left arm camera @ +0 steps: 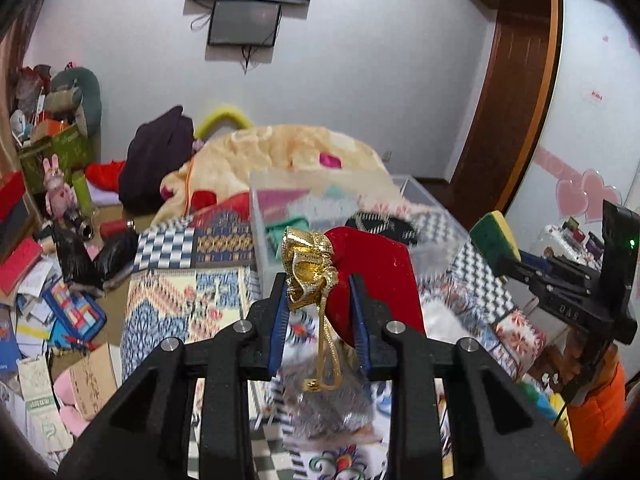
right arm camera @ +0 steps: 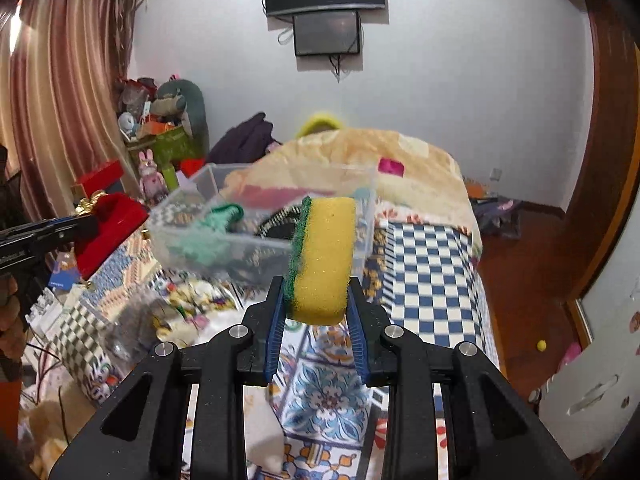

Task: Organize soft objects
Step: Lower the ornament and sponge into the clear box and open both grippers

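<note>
My left gripper [left arm camera: 318, 286] is shut on a red velvet pouch [left arm camera: 372, 276] with a gold drawstring top, held above the patterned bedspread. My right gripper [right arm camera: 318, 290] is shut on a yellow sponge [right arm camera: 326, 258] with a green scouring side, also held in the air. The sponge also shows in the left wrist view [left arm camera: 494, 240], and the pouch in the right wrist view [right arm camera: 110, 228]. A clear plastic bin [right arm camera: 362, 216] stands on the bed just beyond both grippers, with a green cloth [right arm camera: 212, 228] and dark items inside.
A beige blanket [right arm camera: 400, 156] is heaped behind the bin. A clear bag [left arm camera: 328, 396] lies on the bedspread under my left gripper. Boxes, books and toys crowd the floor at the left [left arm camera: 52, 280]. Wooden floor and a wardrobe door [right arm camera: 608, 184] are to the right.
</note>
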Tool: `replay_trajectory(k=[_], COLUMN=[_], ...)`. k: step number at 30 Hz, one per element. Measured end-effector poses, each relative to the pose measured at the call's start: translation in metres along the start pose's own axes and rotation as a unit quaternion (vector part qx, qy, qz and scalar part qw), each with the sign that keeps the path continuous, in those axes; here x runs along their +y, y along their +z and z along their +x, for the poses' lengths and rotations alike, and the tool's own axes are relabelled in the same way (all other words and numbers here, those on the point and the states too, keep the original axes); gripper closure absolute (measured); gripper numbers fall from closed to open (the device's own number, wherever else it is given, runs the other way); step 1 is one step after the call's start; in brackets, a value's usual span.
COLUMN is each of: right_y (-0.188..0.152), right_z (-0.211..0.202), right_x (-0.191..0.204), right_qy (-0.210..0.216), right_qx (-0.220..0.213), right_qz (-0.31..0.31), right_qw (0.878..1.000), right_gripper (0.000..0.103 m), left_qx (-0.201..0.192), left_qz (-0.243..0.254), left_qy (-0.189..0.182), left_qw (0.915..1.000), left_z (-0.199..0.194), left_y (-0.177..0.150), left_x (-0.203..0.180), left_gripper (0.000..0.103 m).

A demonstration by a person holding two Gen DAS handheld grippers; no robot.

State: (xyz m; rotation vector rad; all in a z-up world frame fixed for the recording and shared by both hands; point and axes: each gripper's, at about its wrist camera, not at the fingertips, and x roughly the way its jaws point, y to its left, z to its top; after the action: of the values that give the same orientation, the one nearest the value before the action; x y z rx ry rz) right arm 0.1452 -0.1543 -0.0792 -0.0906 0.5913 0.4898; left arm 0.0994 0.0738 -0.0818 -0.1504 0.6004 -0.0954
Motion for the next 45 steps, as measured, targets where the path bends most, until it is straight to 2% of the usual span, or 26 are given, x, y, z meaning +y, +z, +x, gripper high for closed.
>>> replay_trajectory(k=[8, 12, 25, 36, 41, 45], right_y=[0.018, 0.023, 0.039, 0.038, 0.034, 0.035], right_z=[0.005, 0.017, 0.066, 0.093, 0.096, 0.091], right_x=[0.013, 0.014, 0.020, 0.018, 0.018, 0.020], right_qy=[0.006, 0.012, 0.008, 0.005, 0.012, 0.006], right_qx=[-0.028, -0.028, 0.001, 0.046, 0.061, 0.057], right_qz=[-0.008, -0.004, 0.009, 0.003, 0.005, -0.004], right_qw=[1.000, 1.000, 1.000, 0.999, 0.998, 0.998], right_gripper=[0.076, 0.076, 0.076, 0.076, 0.075, 0.062], left_qx=[-0.032, -0.031, 0.013, 0.062, 0.074, 0.073], left_qz=[-0.004, -0.012, -0.058, -0.034, -0.014, -0.012], left_qy=[-0.008, -0.009, 0.004, 0.020, 0.033, 0.034], left_qw=[0.9994, 0.9994, 0.9982, 0.9973, 0.9966, 0.9967], left_z=[0.013, 0.029, 0.096, 0.126, 0.132, 0.129], left_y=[0.032, 0.043, 0.052, 0.041, 0.036, 0.036], left_x=[-0.010, -0.011, -0.002, -0.004, -0.011, -0.013], left_gripper=[0.074, 0.074, 0.074, 0.074, 0.065, 0.054])
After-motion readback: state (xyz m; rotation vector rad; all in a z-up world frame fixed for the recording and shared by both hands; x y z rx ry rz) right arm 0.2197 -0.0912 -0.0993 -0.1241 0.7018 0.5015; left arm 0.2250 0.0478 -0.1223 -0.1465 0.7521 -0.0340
